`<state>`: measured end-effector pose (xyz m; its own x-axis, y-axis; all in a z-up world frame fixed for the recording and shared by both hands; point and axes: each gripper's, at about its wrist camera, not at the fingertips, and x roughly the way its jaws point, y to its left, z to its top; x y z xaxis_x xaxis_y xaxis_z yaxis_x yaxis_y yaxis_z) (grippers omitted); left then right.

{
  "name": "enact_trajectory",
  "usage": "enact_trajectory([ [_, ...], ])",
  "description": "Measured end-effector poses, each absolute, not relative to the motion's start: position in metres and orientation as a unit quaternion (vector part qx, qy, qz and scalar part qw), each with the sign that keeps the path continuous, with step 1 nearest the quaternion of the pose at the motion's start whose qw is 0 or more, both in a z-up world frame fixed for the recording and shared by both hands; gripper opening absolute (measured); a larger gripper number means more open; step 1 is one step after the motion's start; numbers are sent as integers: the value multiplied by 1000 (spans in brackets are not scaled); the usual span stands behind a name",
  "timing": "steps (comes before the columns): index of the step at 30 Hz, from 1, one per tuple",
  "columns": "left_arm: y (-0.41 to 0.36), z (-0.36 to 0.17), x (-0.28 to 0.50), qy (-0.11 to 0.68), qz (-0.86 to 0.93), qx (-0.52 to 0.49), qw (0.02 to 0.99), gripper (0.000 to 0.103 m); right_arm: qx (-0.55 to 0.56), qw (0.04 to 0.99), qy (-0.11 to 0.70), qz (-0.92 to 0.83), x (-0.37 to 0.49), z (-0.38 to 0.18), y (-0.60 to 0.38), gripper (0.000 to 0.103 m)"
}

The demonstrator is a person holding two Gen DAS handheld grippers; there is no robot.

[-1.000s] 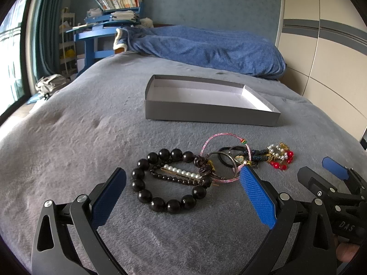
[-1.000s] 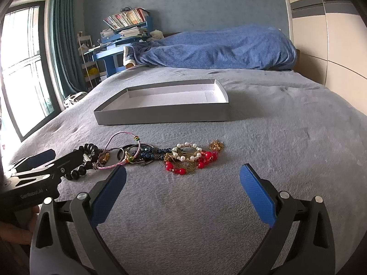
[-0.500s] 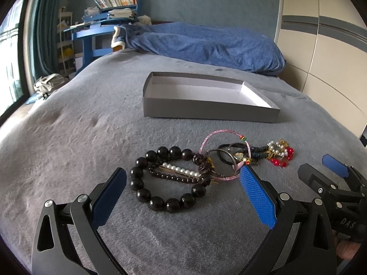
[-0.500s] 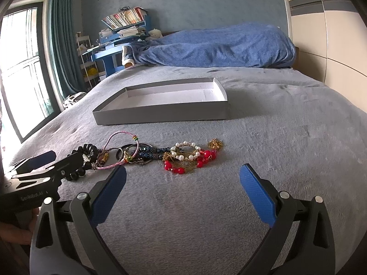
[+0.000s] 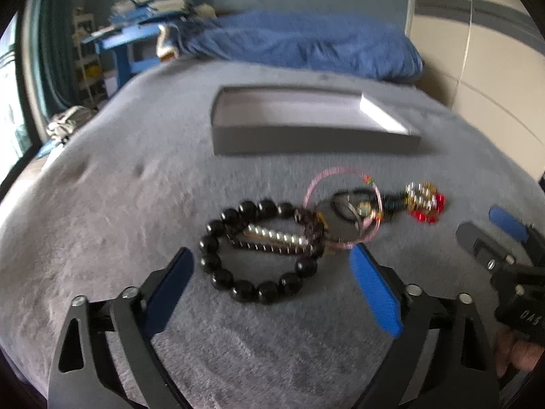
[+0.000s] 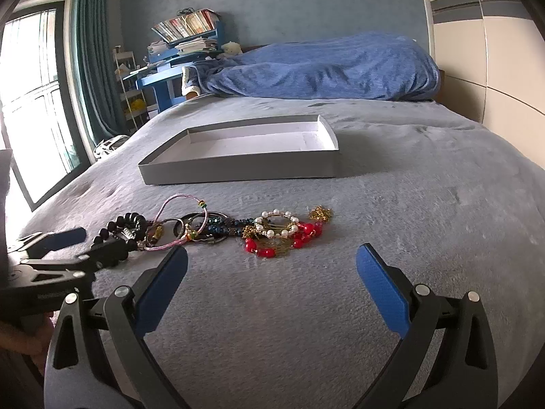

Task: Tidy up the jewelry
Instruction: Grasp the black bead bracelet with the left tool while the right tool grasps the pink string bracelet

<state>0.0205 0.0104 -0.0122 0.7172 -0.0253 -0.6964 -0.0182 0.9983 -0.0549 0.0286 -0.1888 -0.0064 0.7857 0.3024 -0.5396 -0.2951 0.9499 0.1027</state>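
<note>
A black bead bracelet [image 5: 243, 288] lies on the grey bedspread with a pearl clip [image 5: 279, 237] across it. My left gripper [image 5: 272, 255] hovers over it with a blue pad on either side. Its jaws are closing but do not touch the beads. Right of the bracelet lie a pink cord bracelet [image 5: 368, 235], dark rings and a red and pearl bead piece [image 6: 282, 231]. My right gripper [image 6: 272, 252] stands open just short of the red beads, with nothing between its fingers. An open grey box [image 6: 238, 170] sits beyond the jewelry.
A blue duvet [image 6: 323, 68] is heaped at the far end of the bed. A blue desk with books [image 6: 177, 51] and a window with curtains stand at the left. Cabinet doors [image 6: 494, 51] line the right side.
The left wrist view has tipped down toward the black bead bracelet and is now blurred. The left gripper's pads have come slightly closer together. The right gripper has not moved.
</note>
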Motion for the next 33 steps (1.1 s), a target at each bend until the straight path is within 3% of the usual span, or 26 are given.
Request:
enact_trajectory([
  [3,10,-17,27,396,-5,-20,918,83,7,944,288,161,28,-7,-187,98],
  [5,11,-18,30,401,-3,-20,916,74,9,943,289,162,28,-6,-188,98],
  [7,15,-20,30,402,-1,-21,915,60,8,943,290,163,27,-6,-187,98],
  [11,27,-18,30,405,-6,-39,914,46,10,942,292,165,26,-5,-187,98],
  [12,31,-18,30,406,-7,-44,913,40,11,942,292,165,25,-4,-188,98],
  [13,35,-18,29,407,-3,-47,912,26,13,942,293,166,24,-4,-189,98],
  [15,44,-17,29,411,-4,-61,910,17,17,941,295,167,24,-4,-190,98],
  [33,53,-5,29,382,-61,-75,919,15,52,920,348,173,58,-2,-203,95],
])
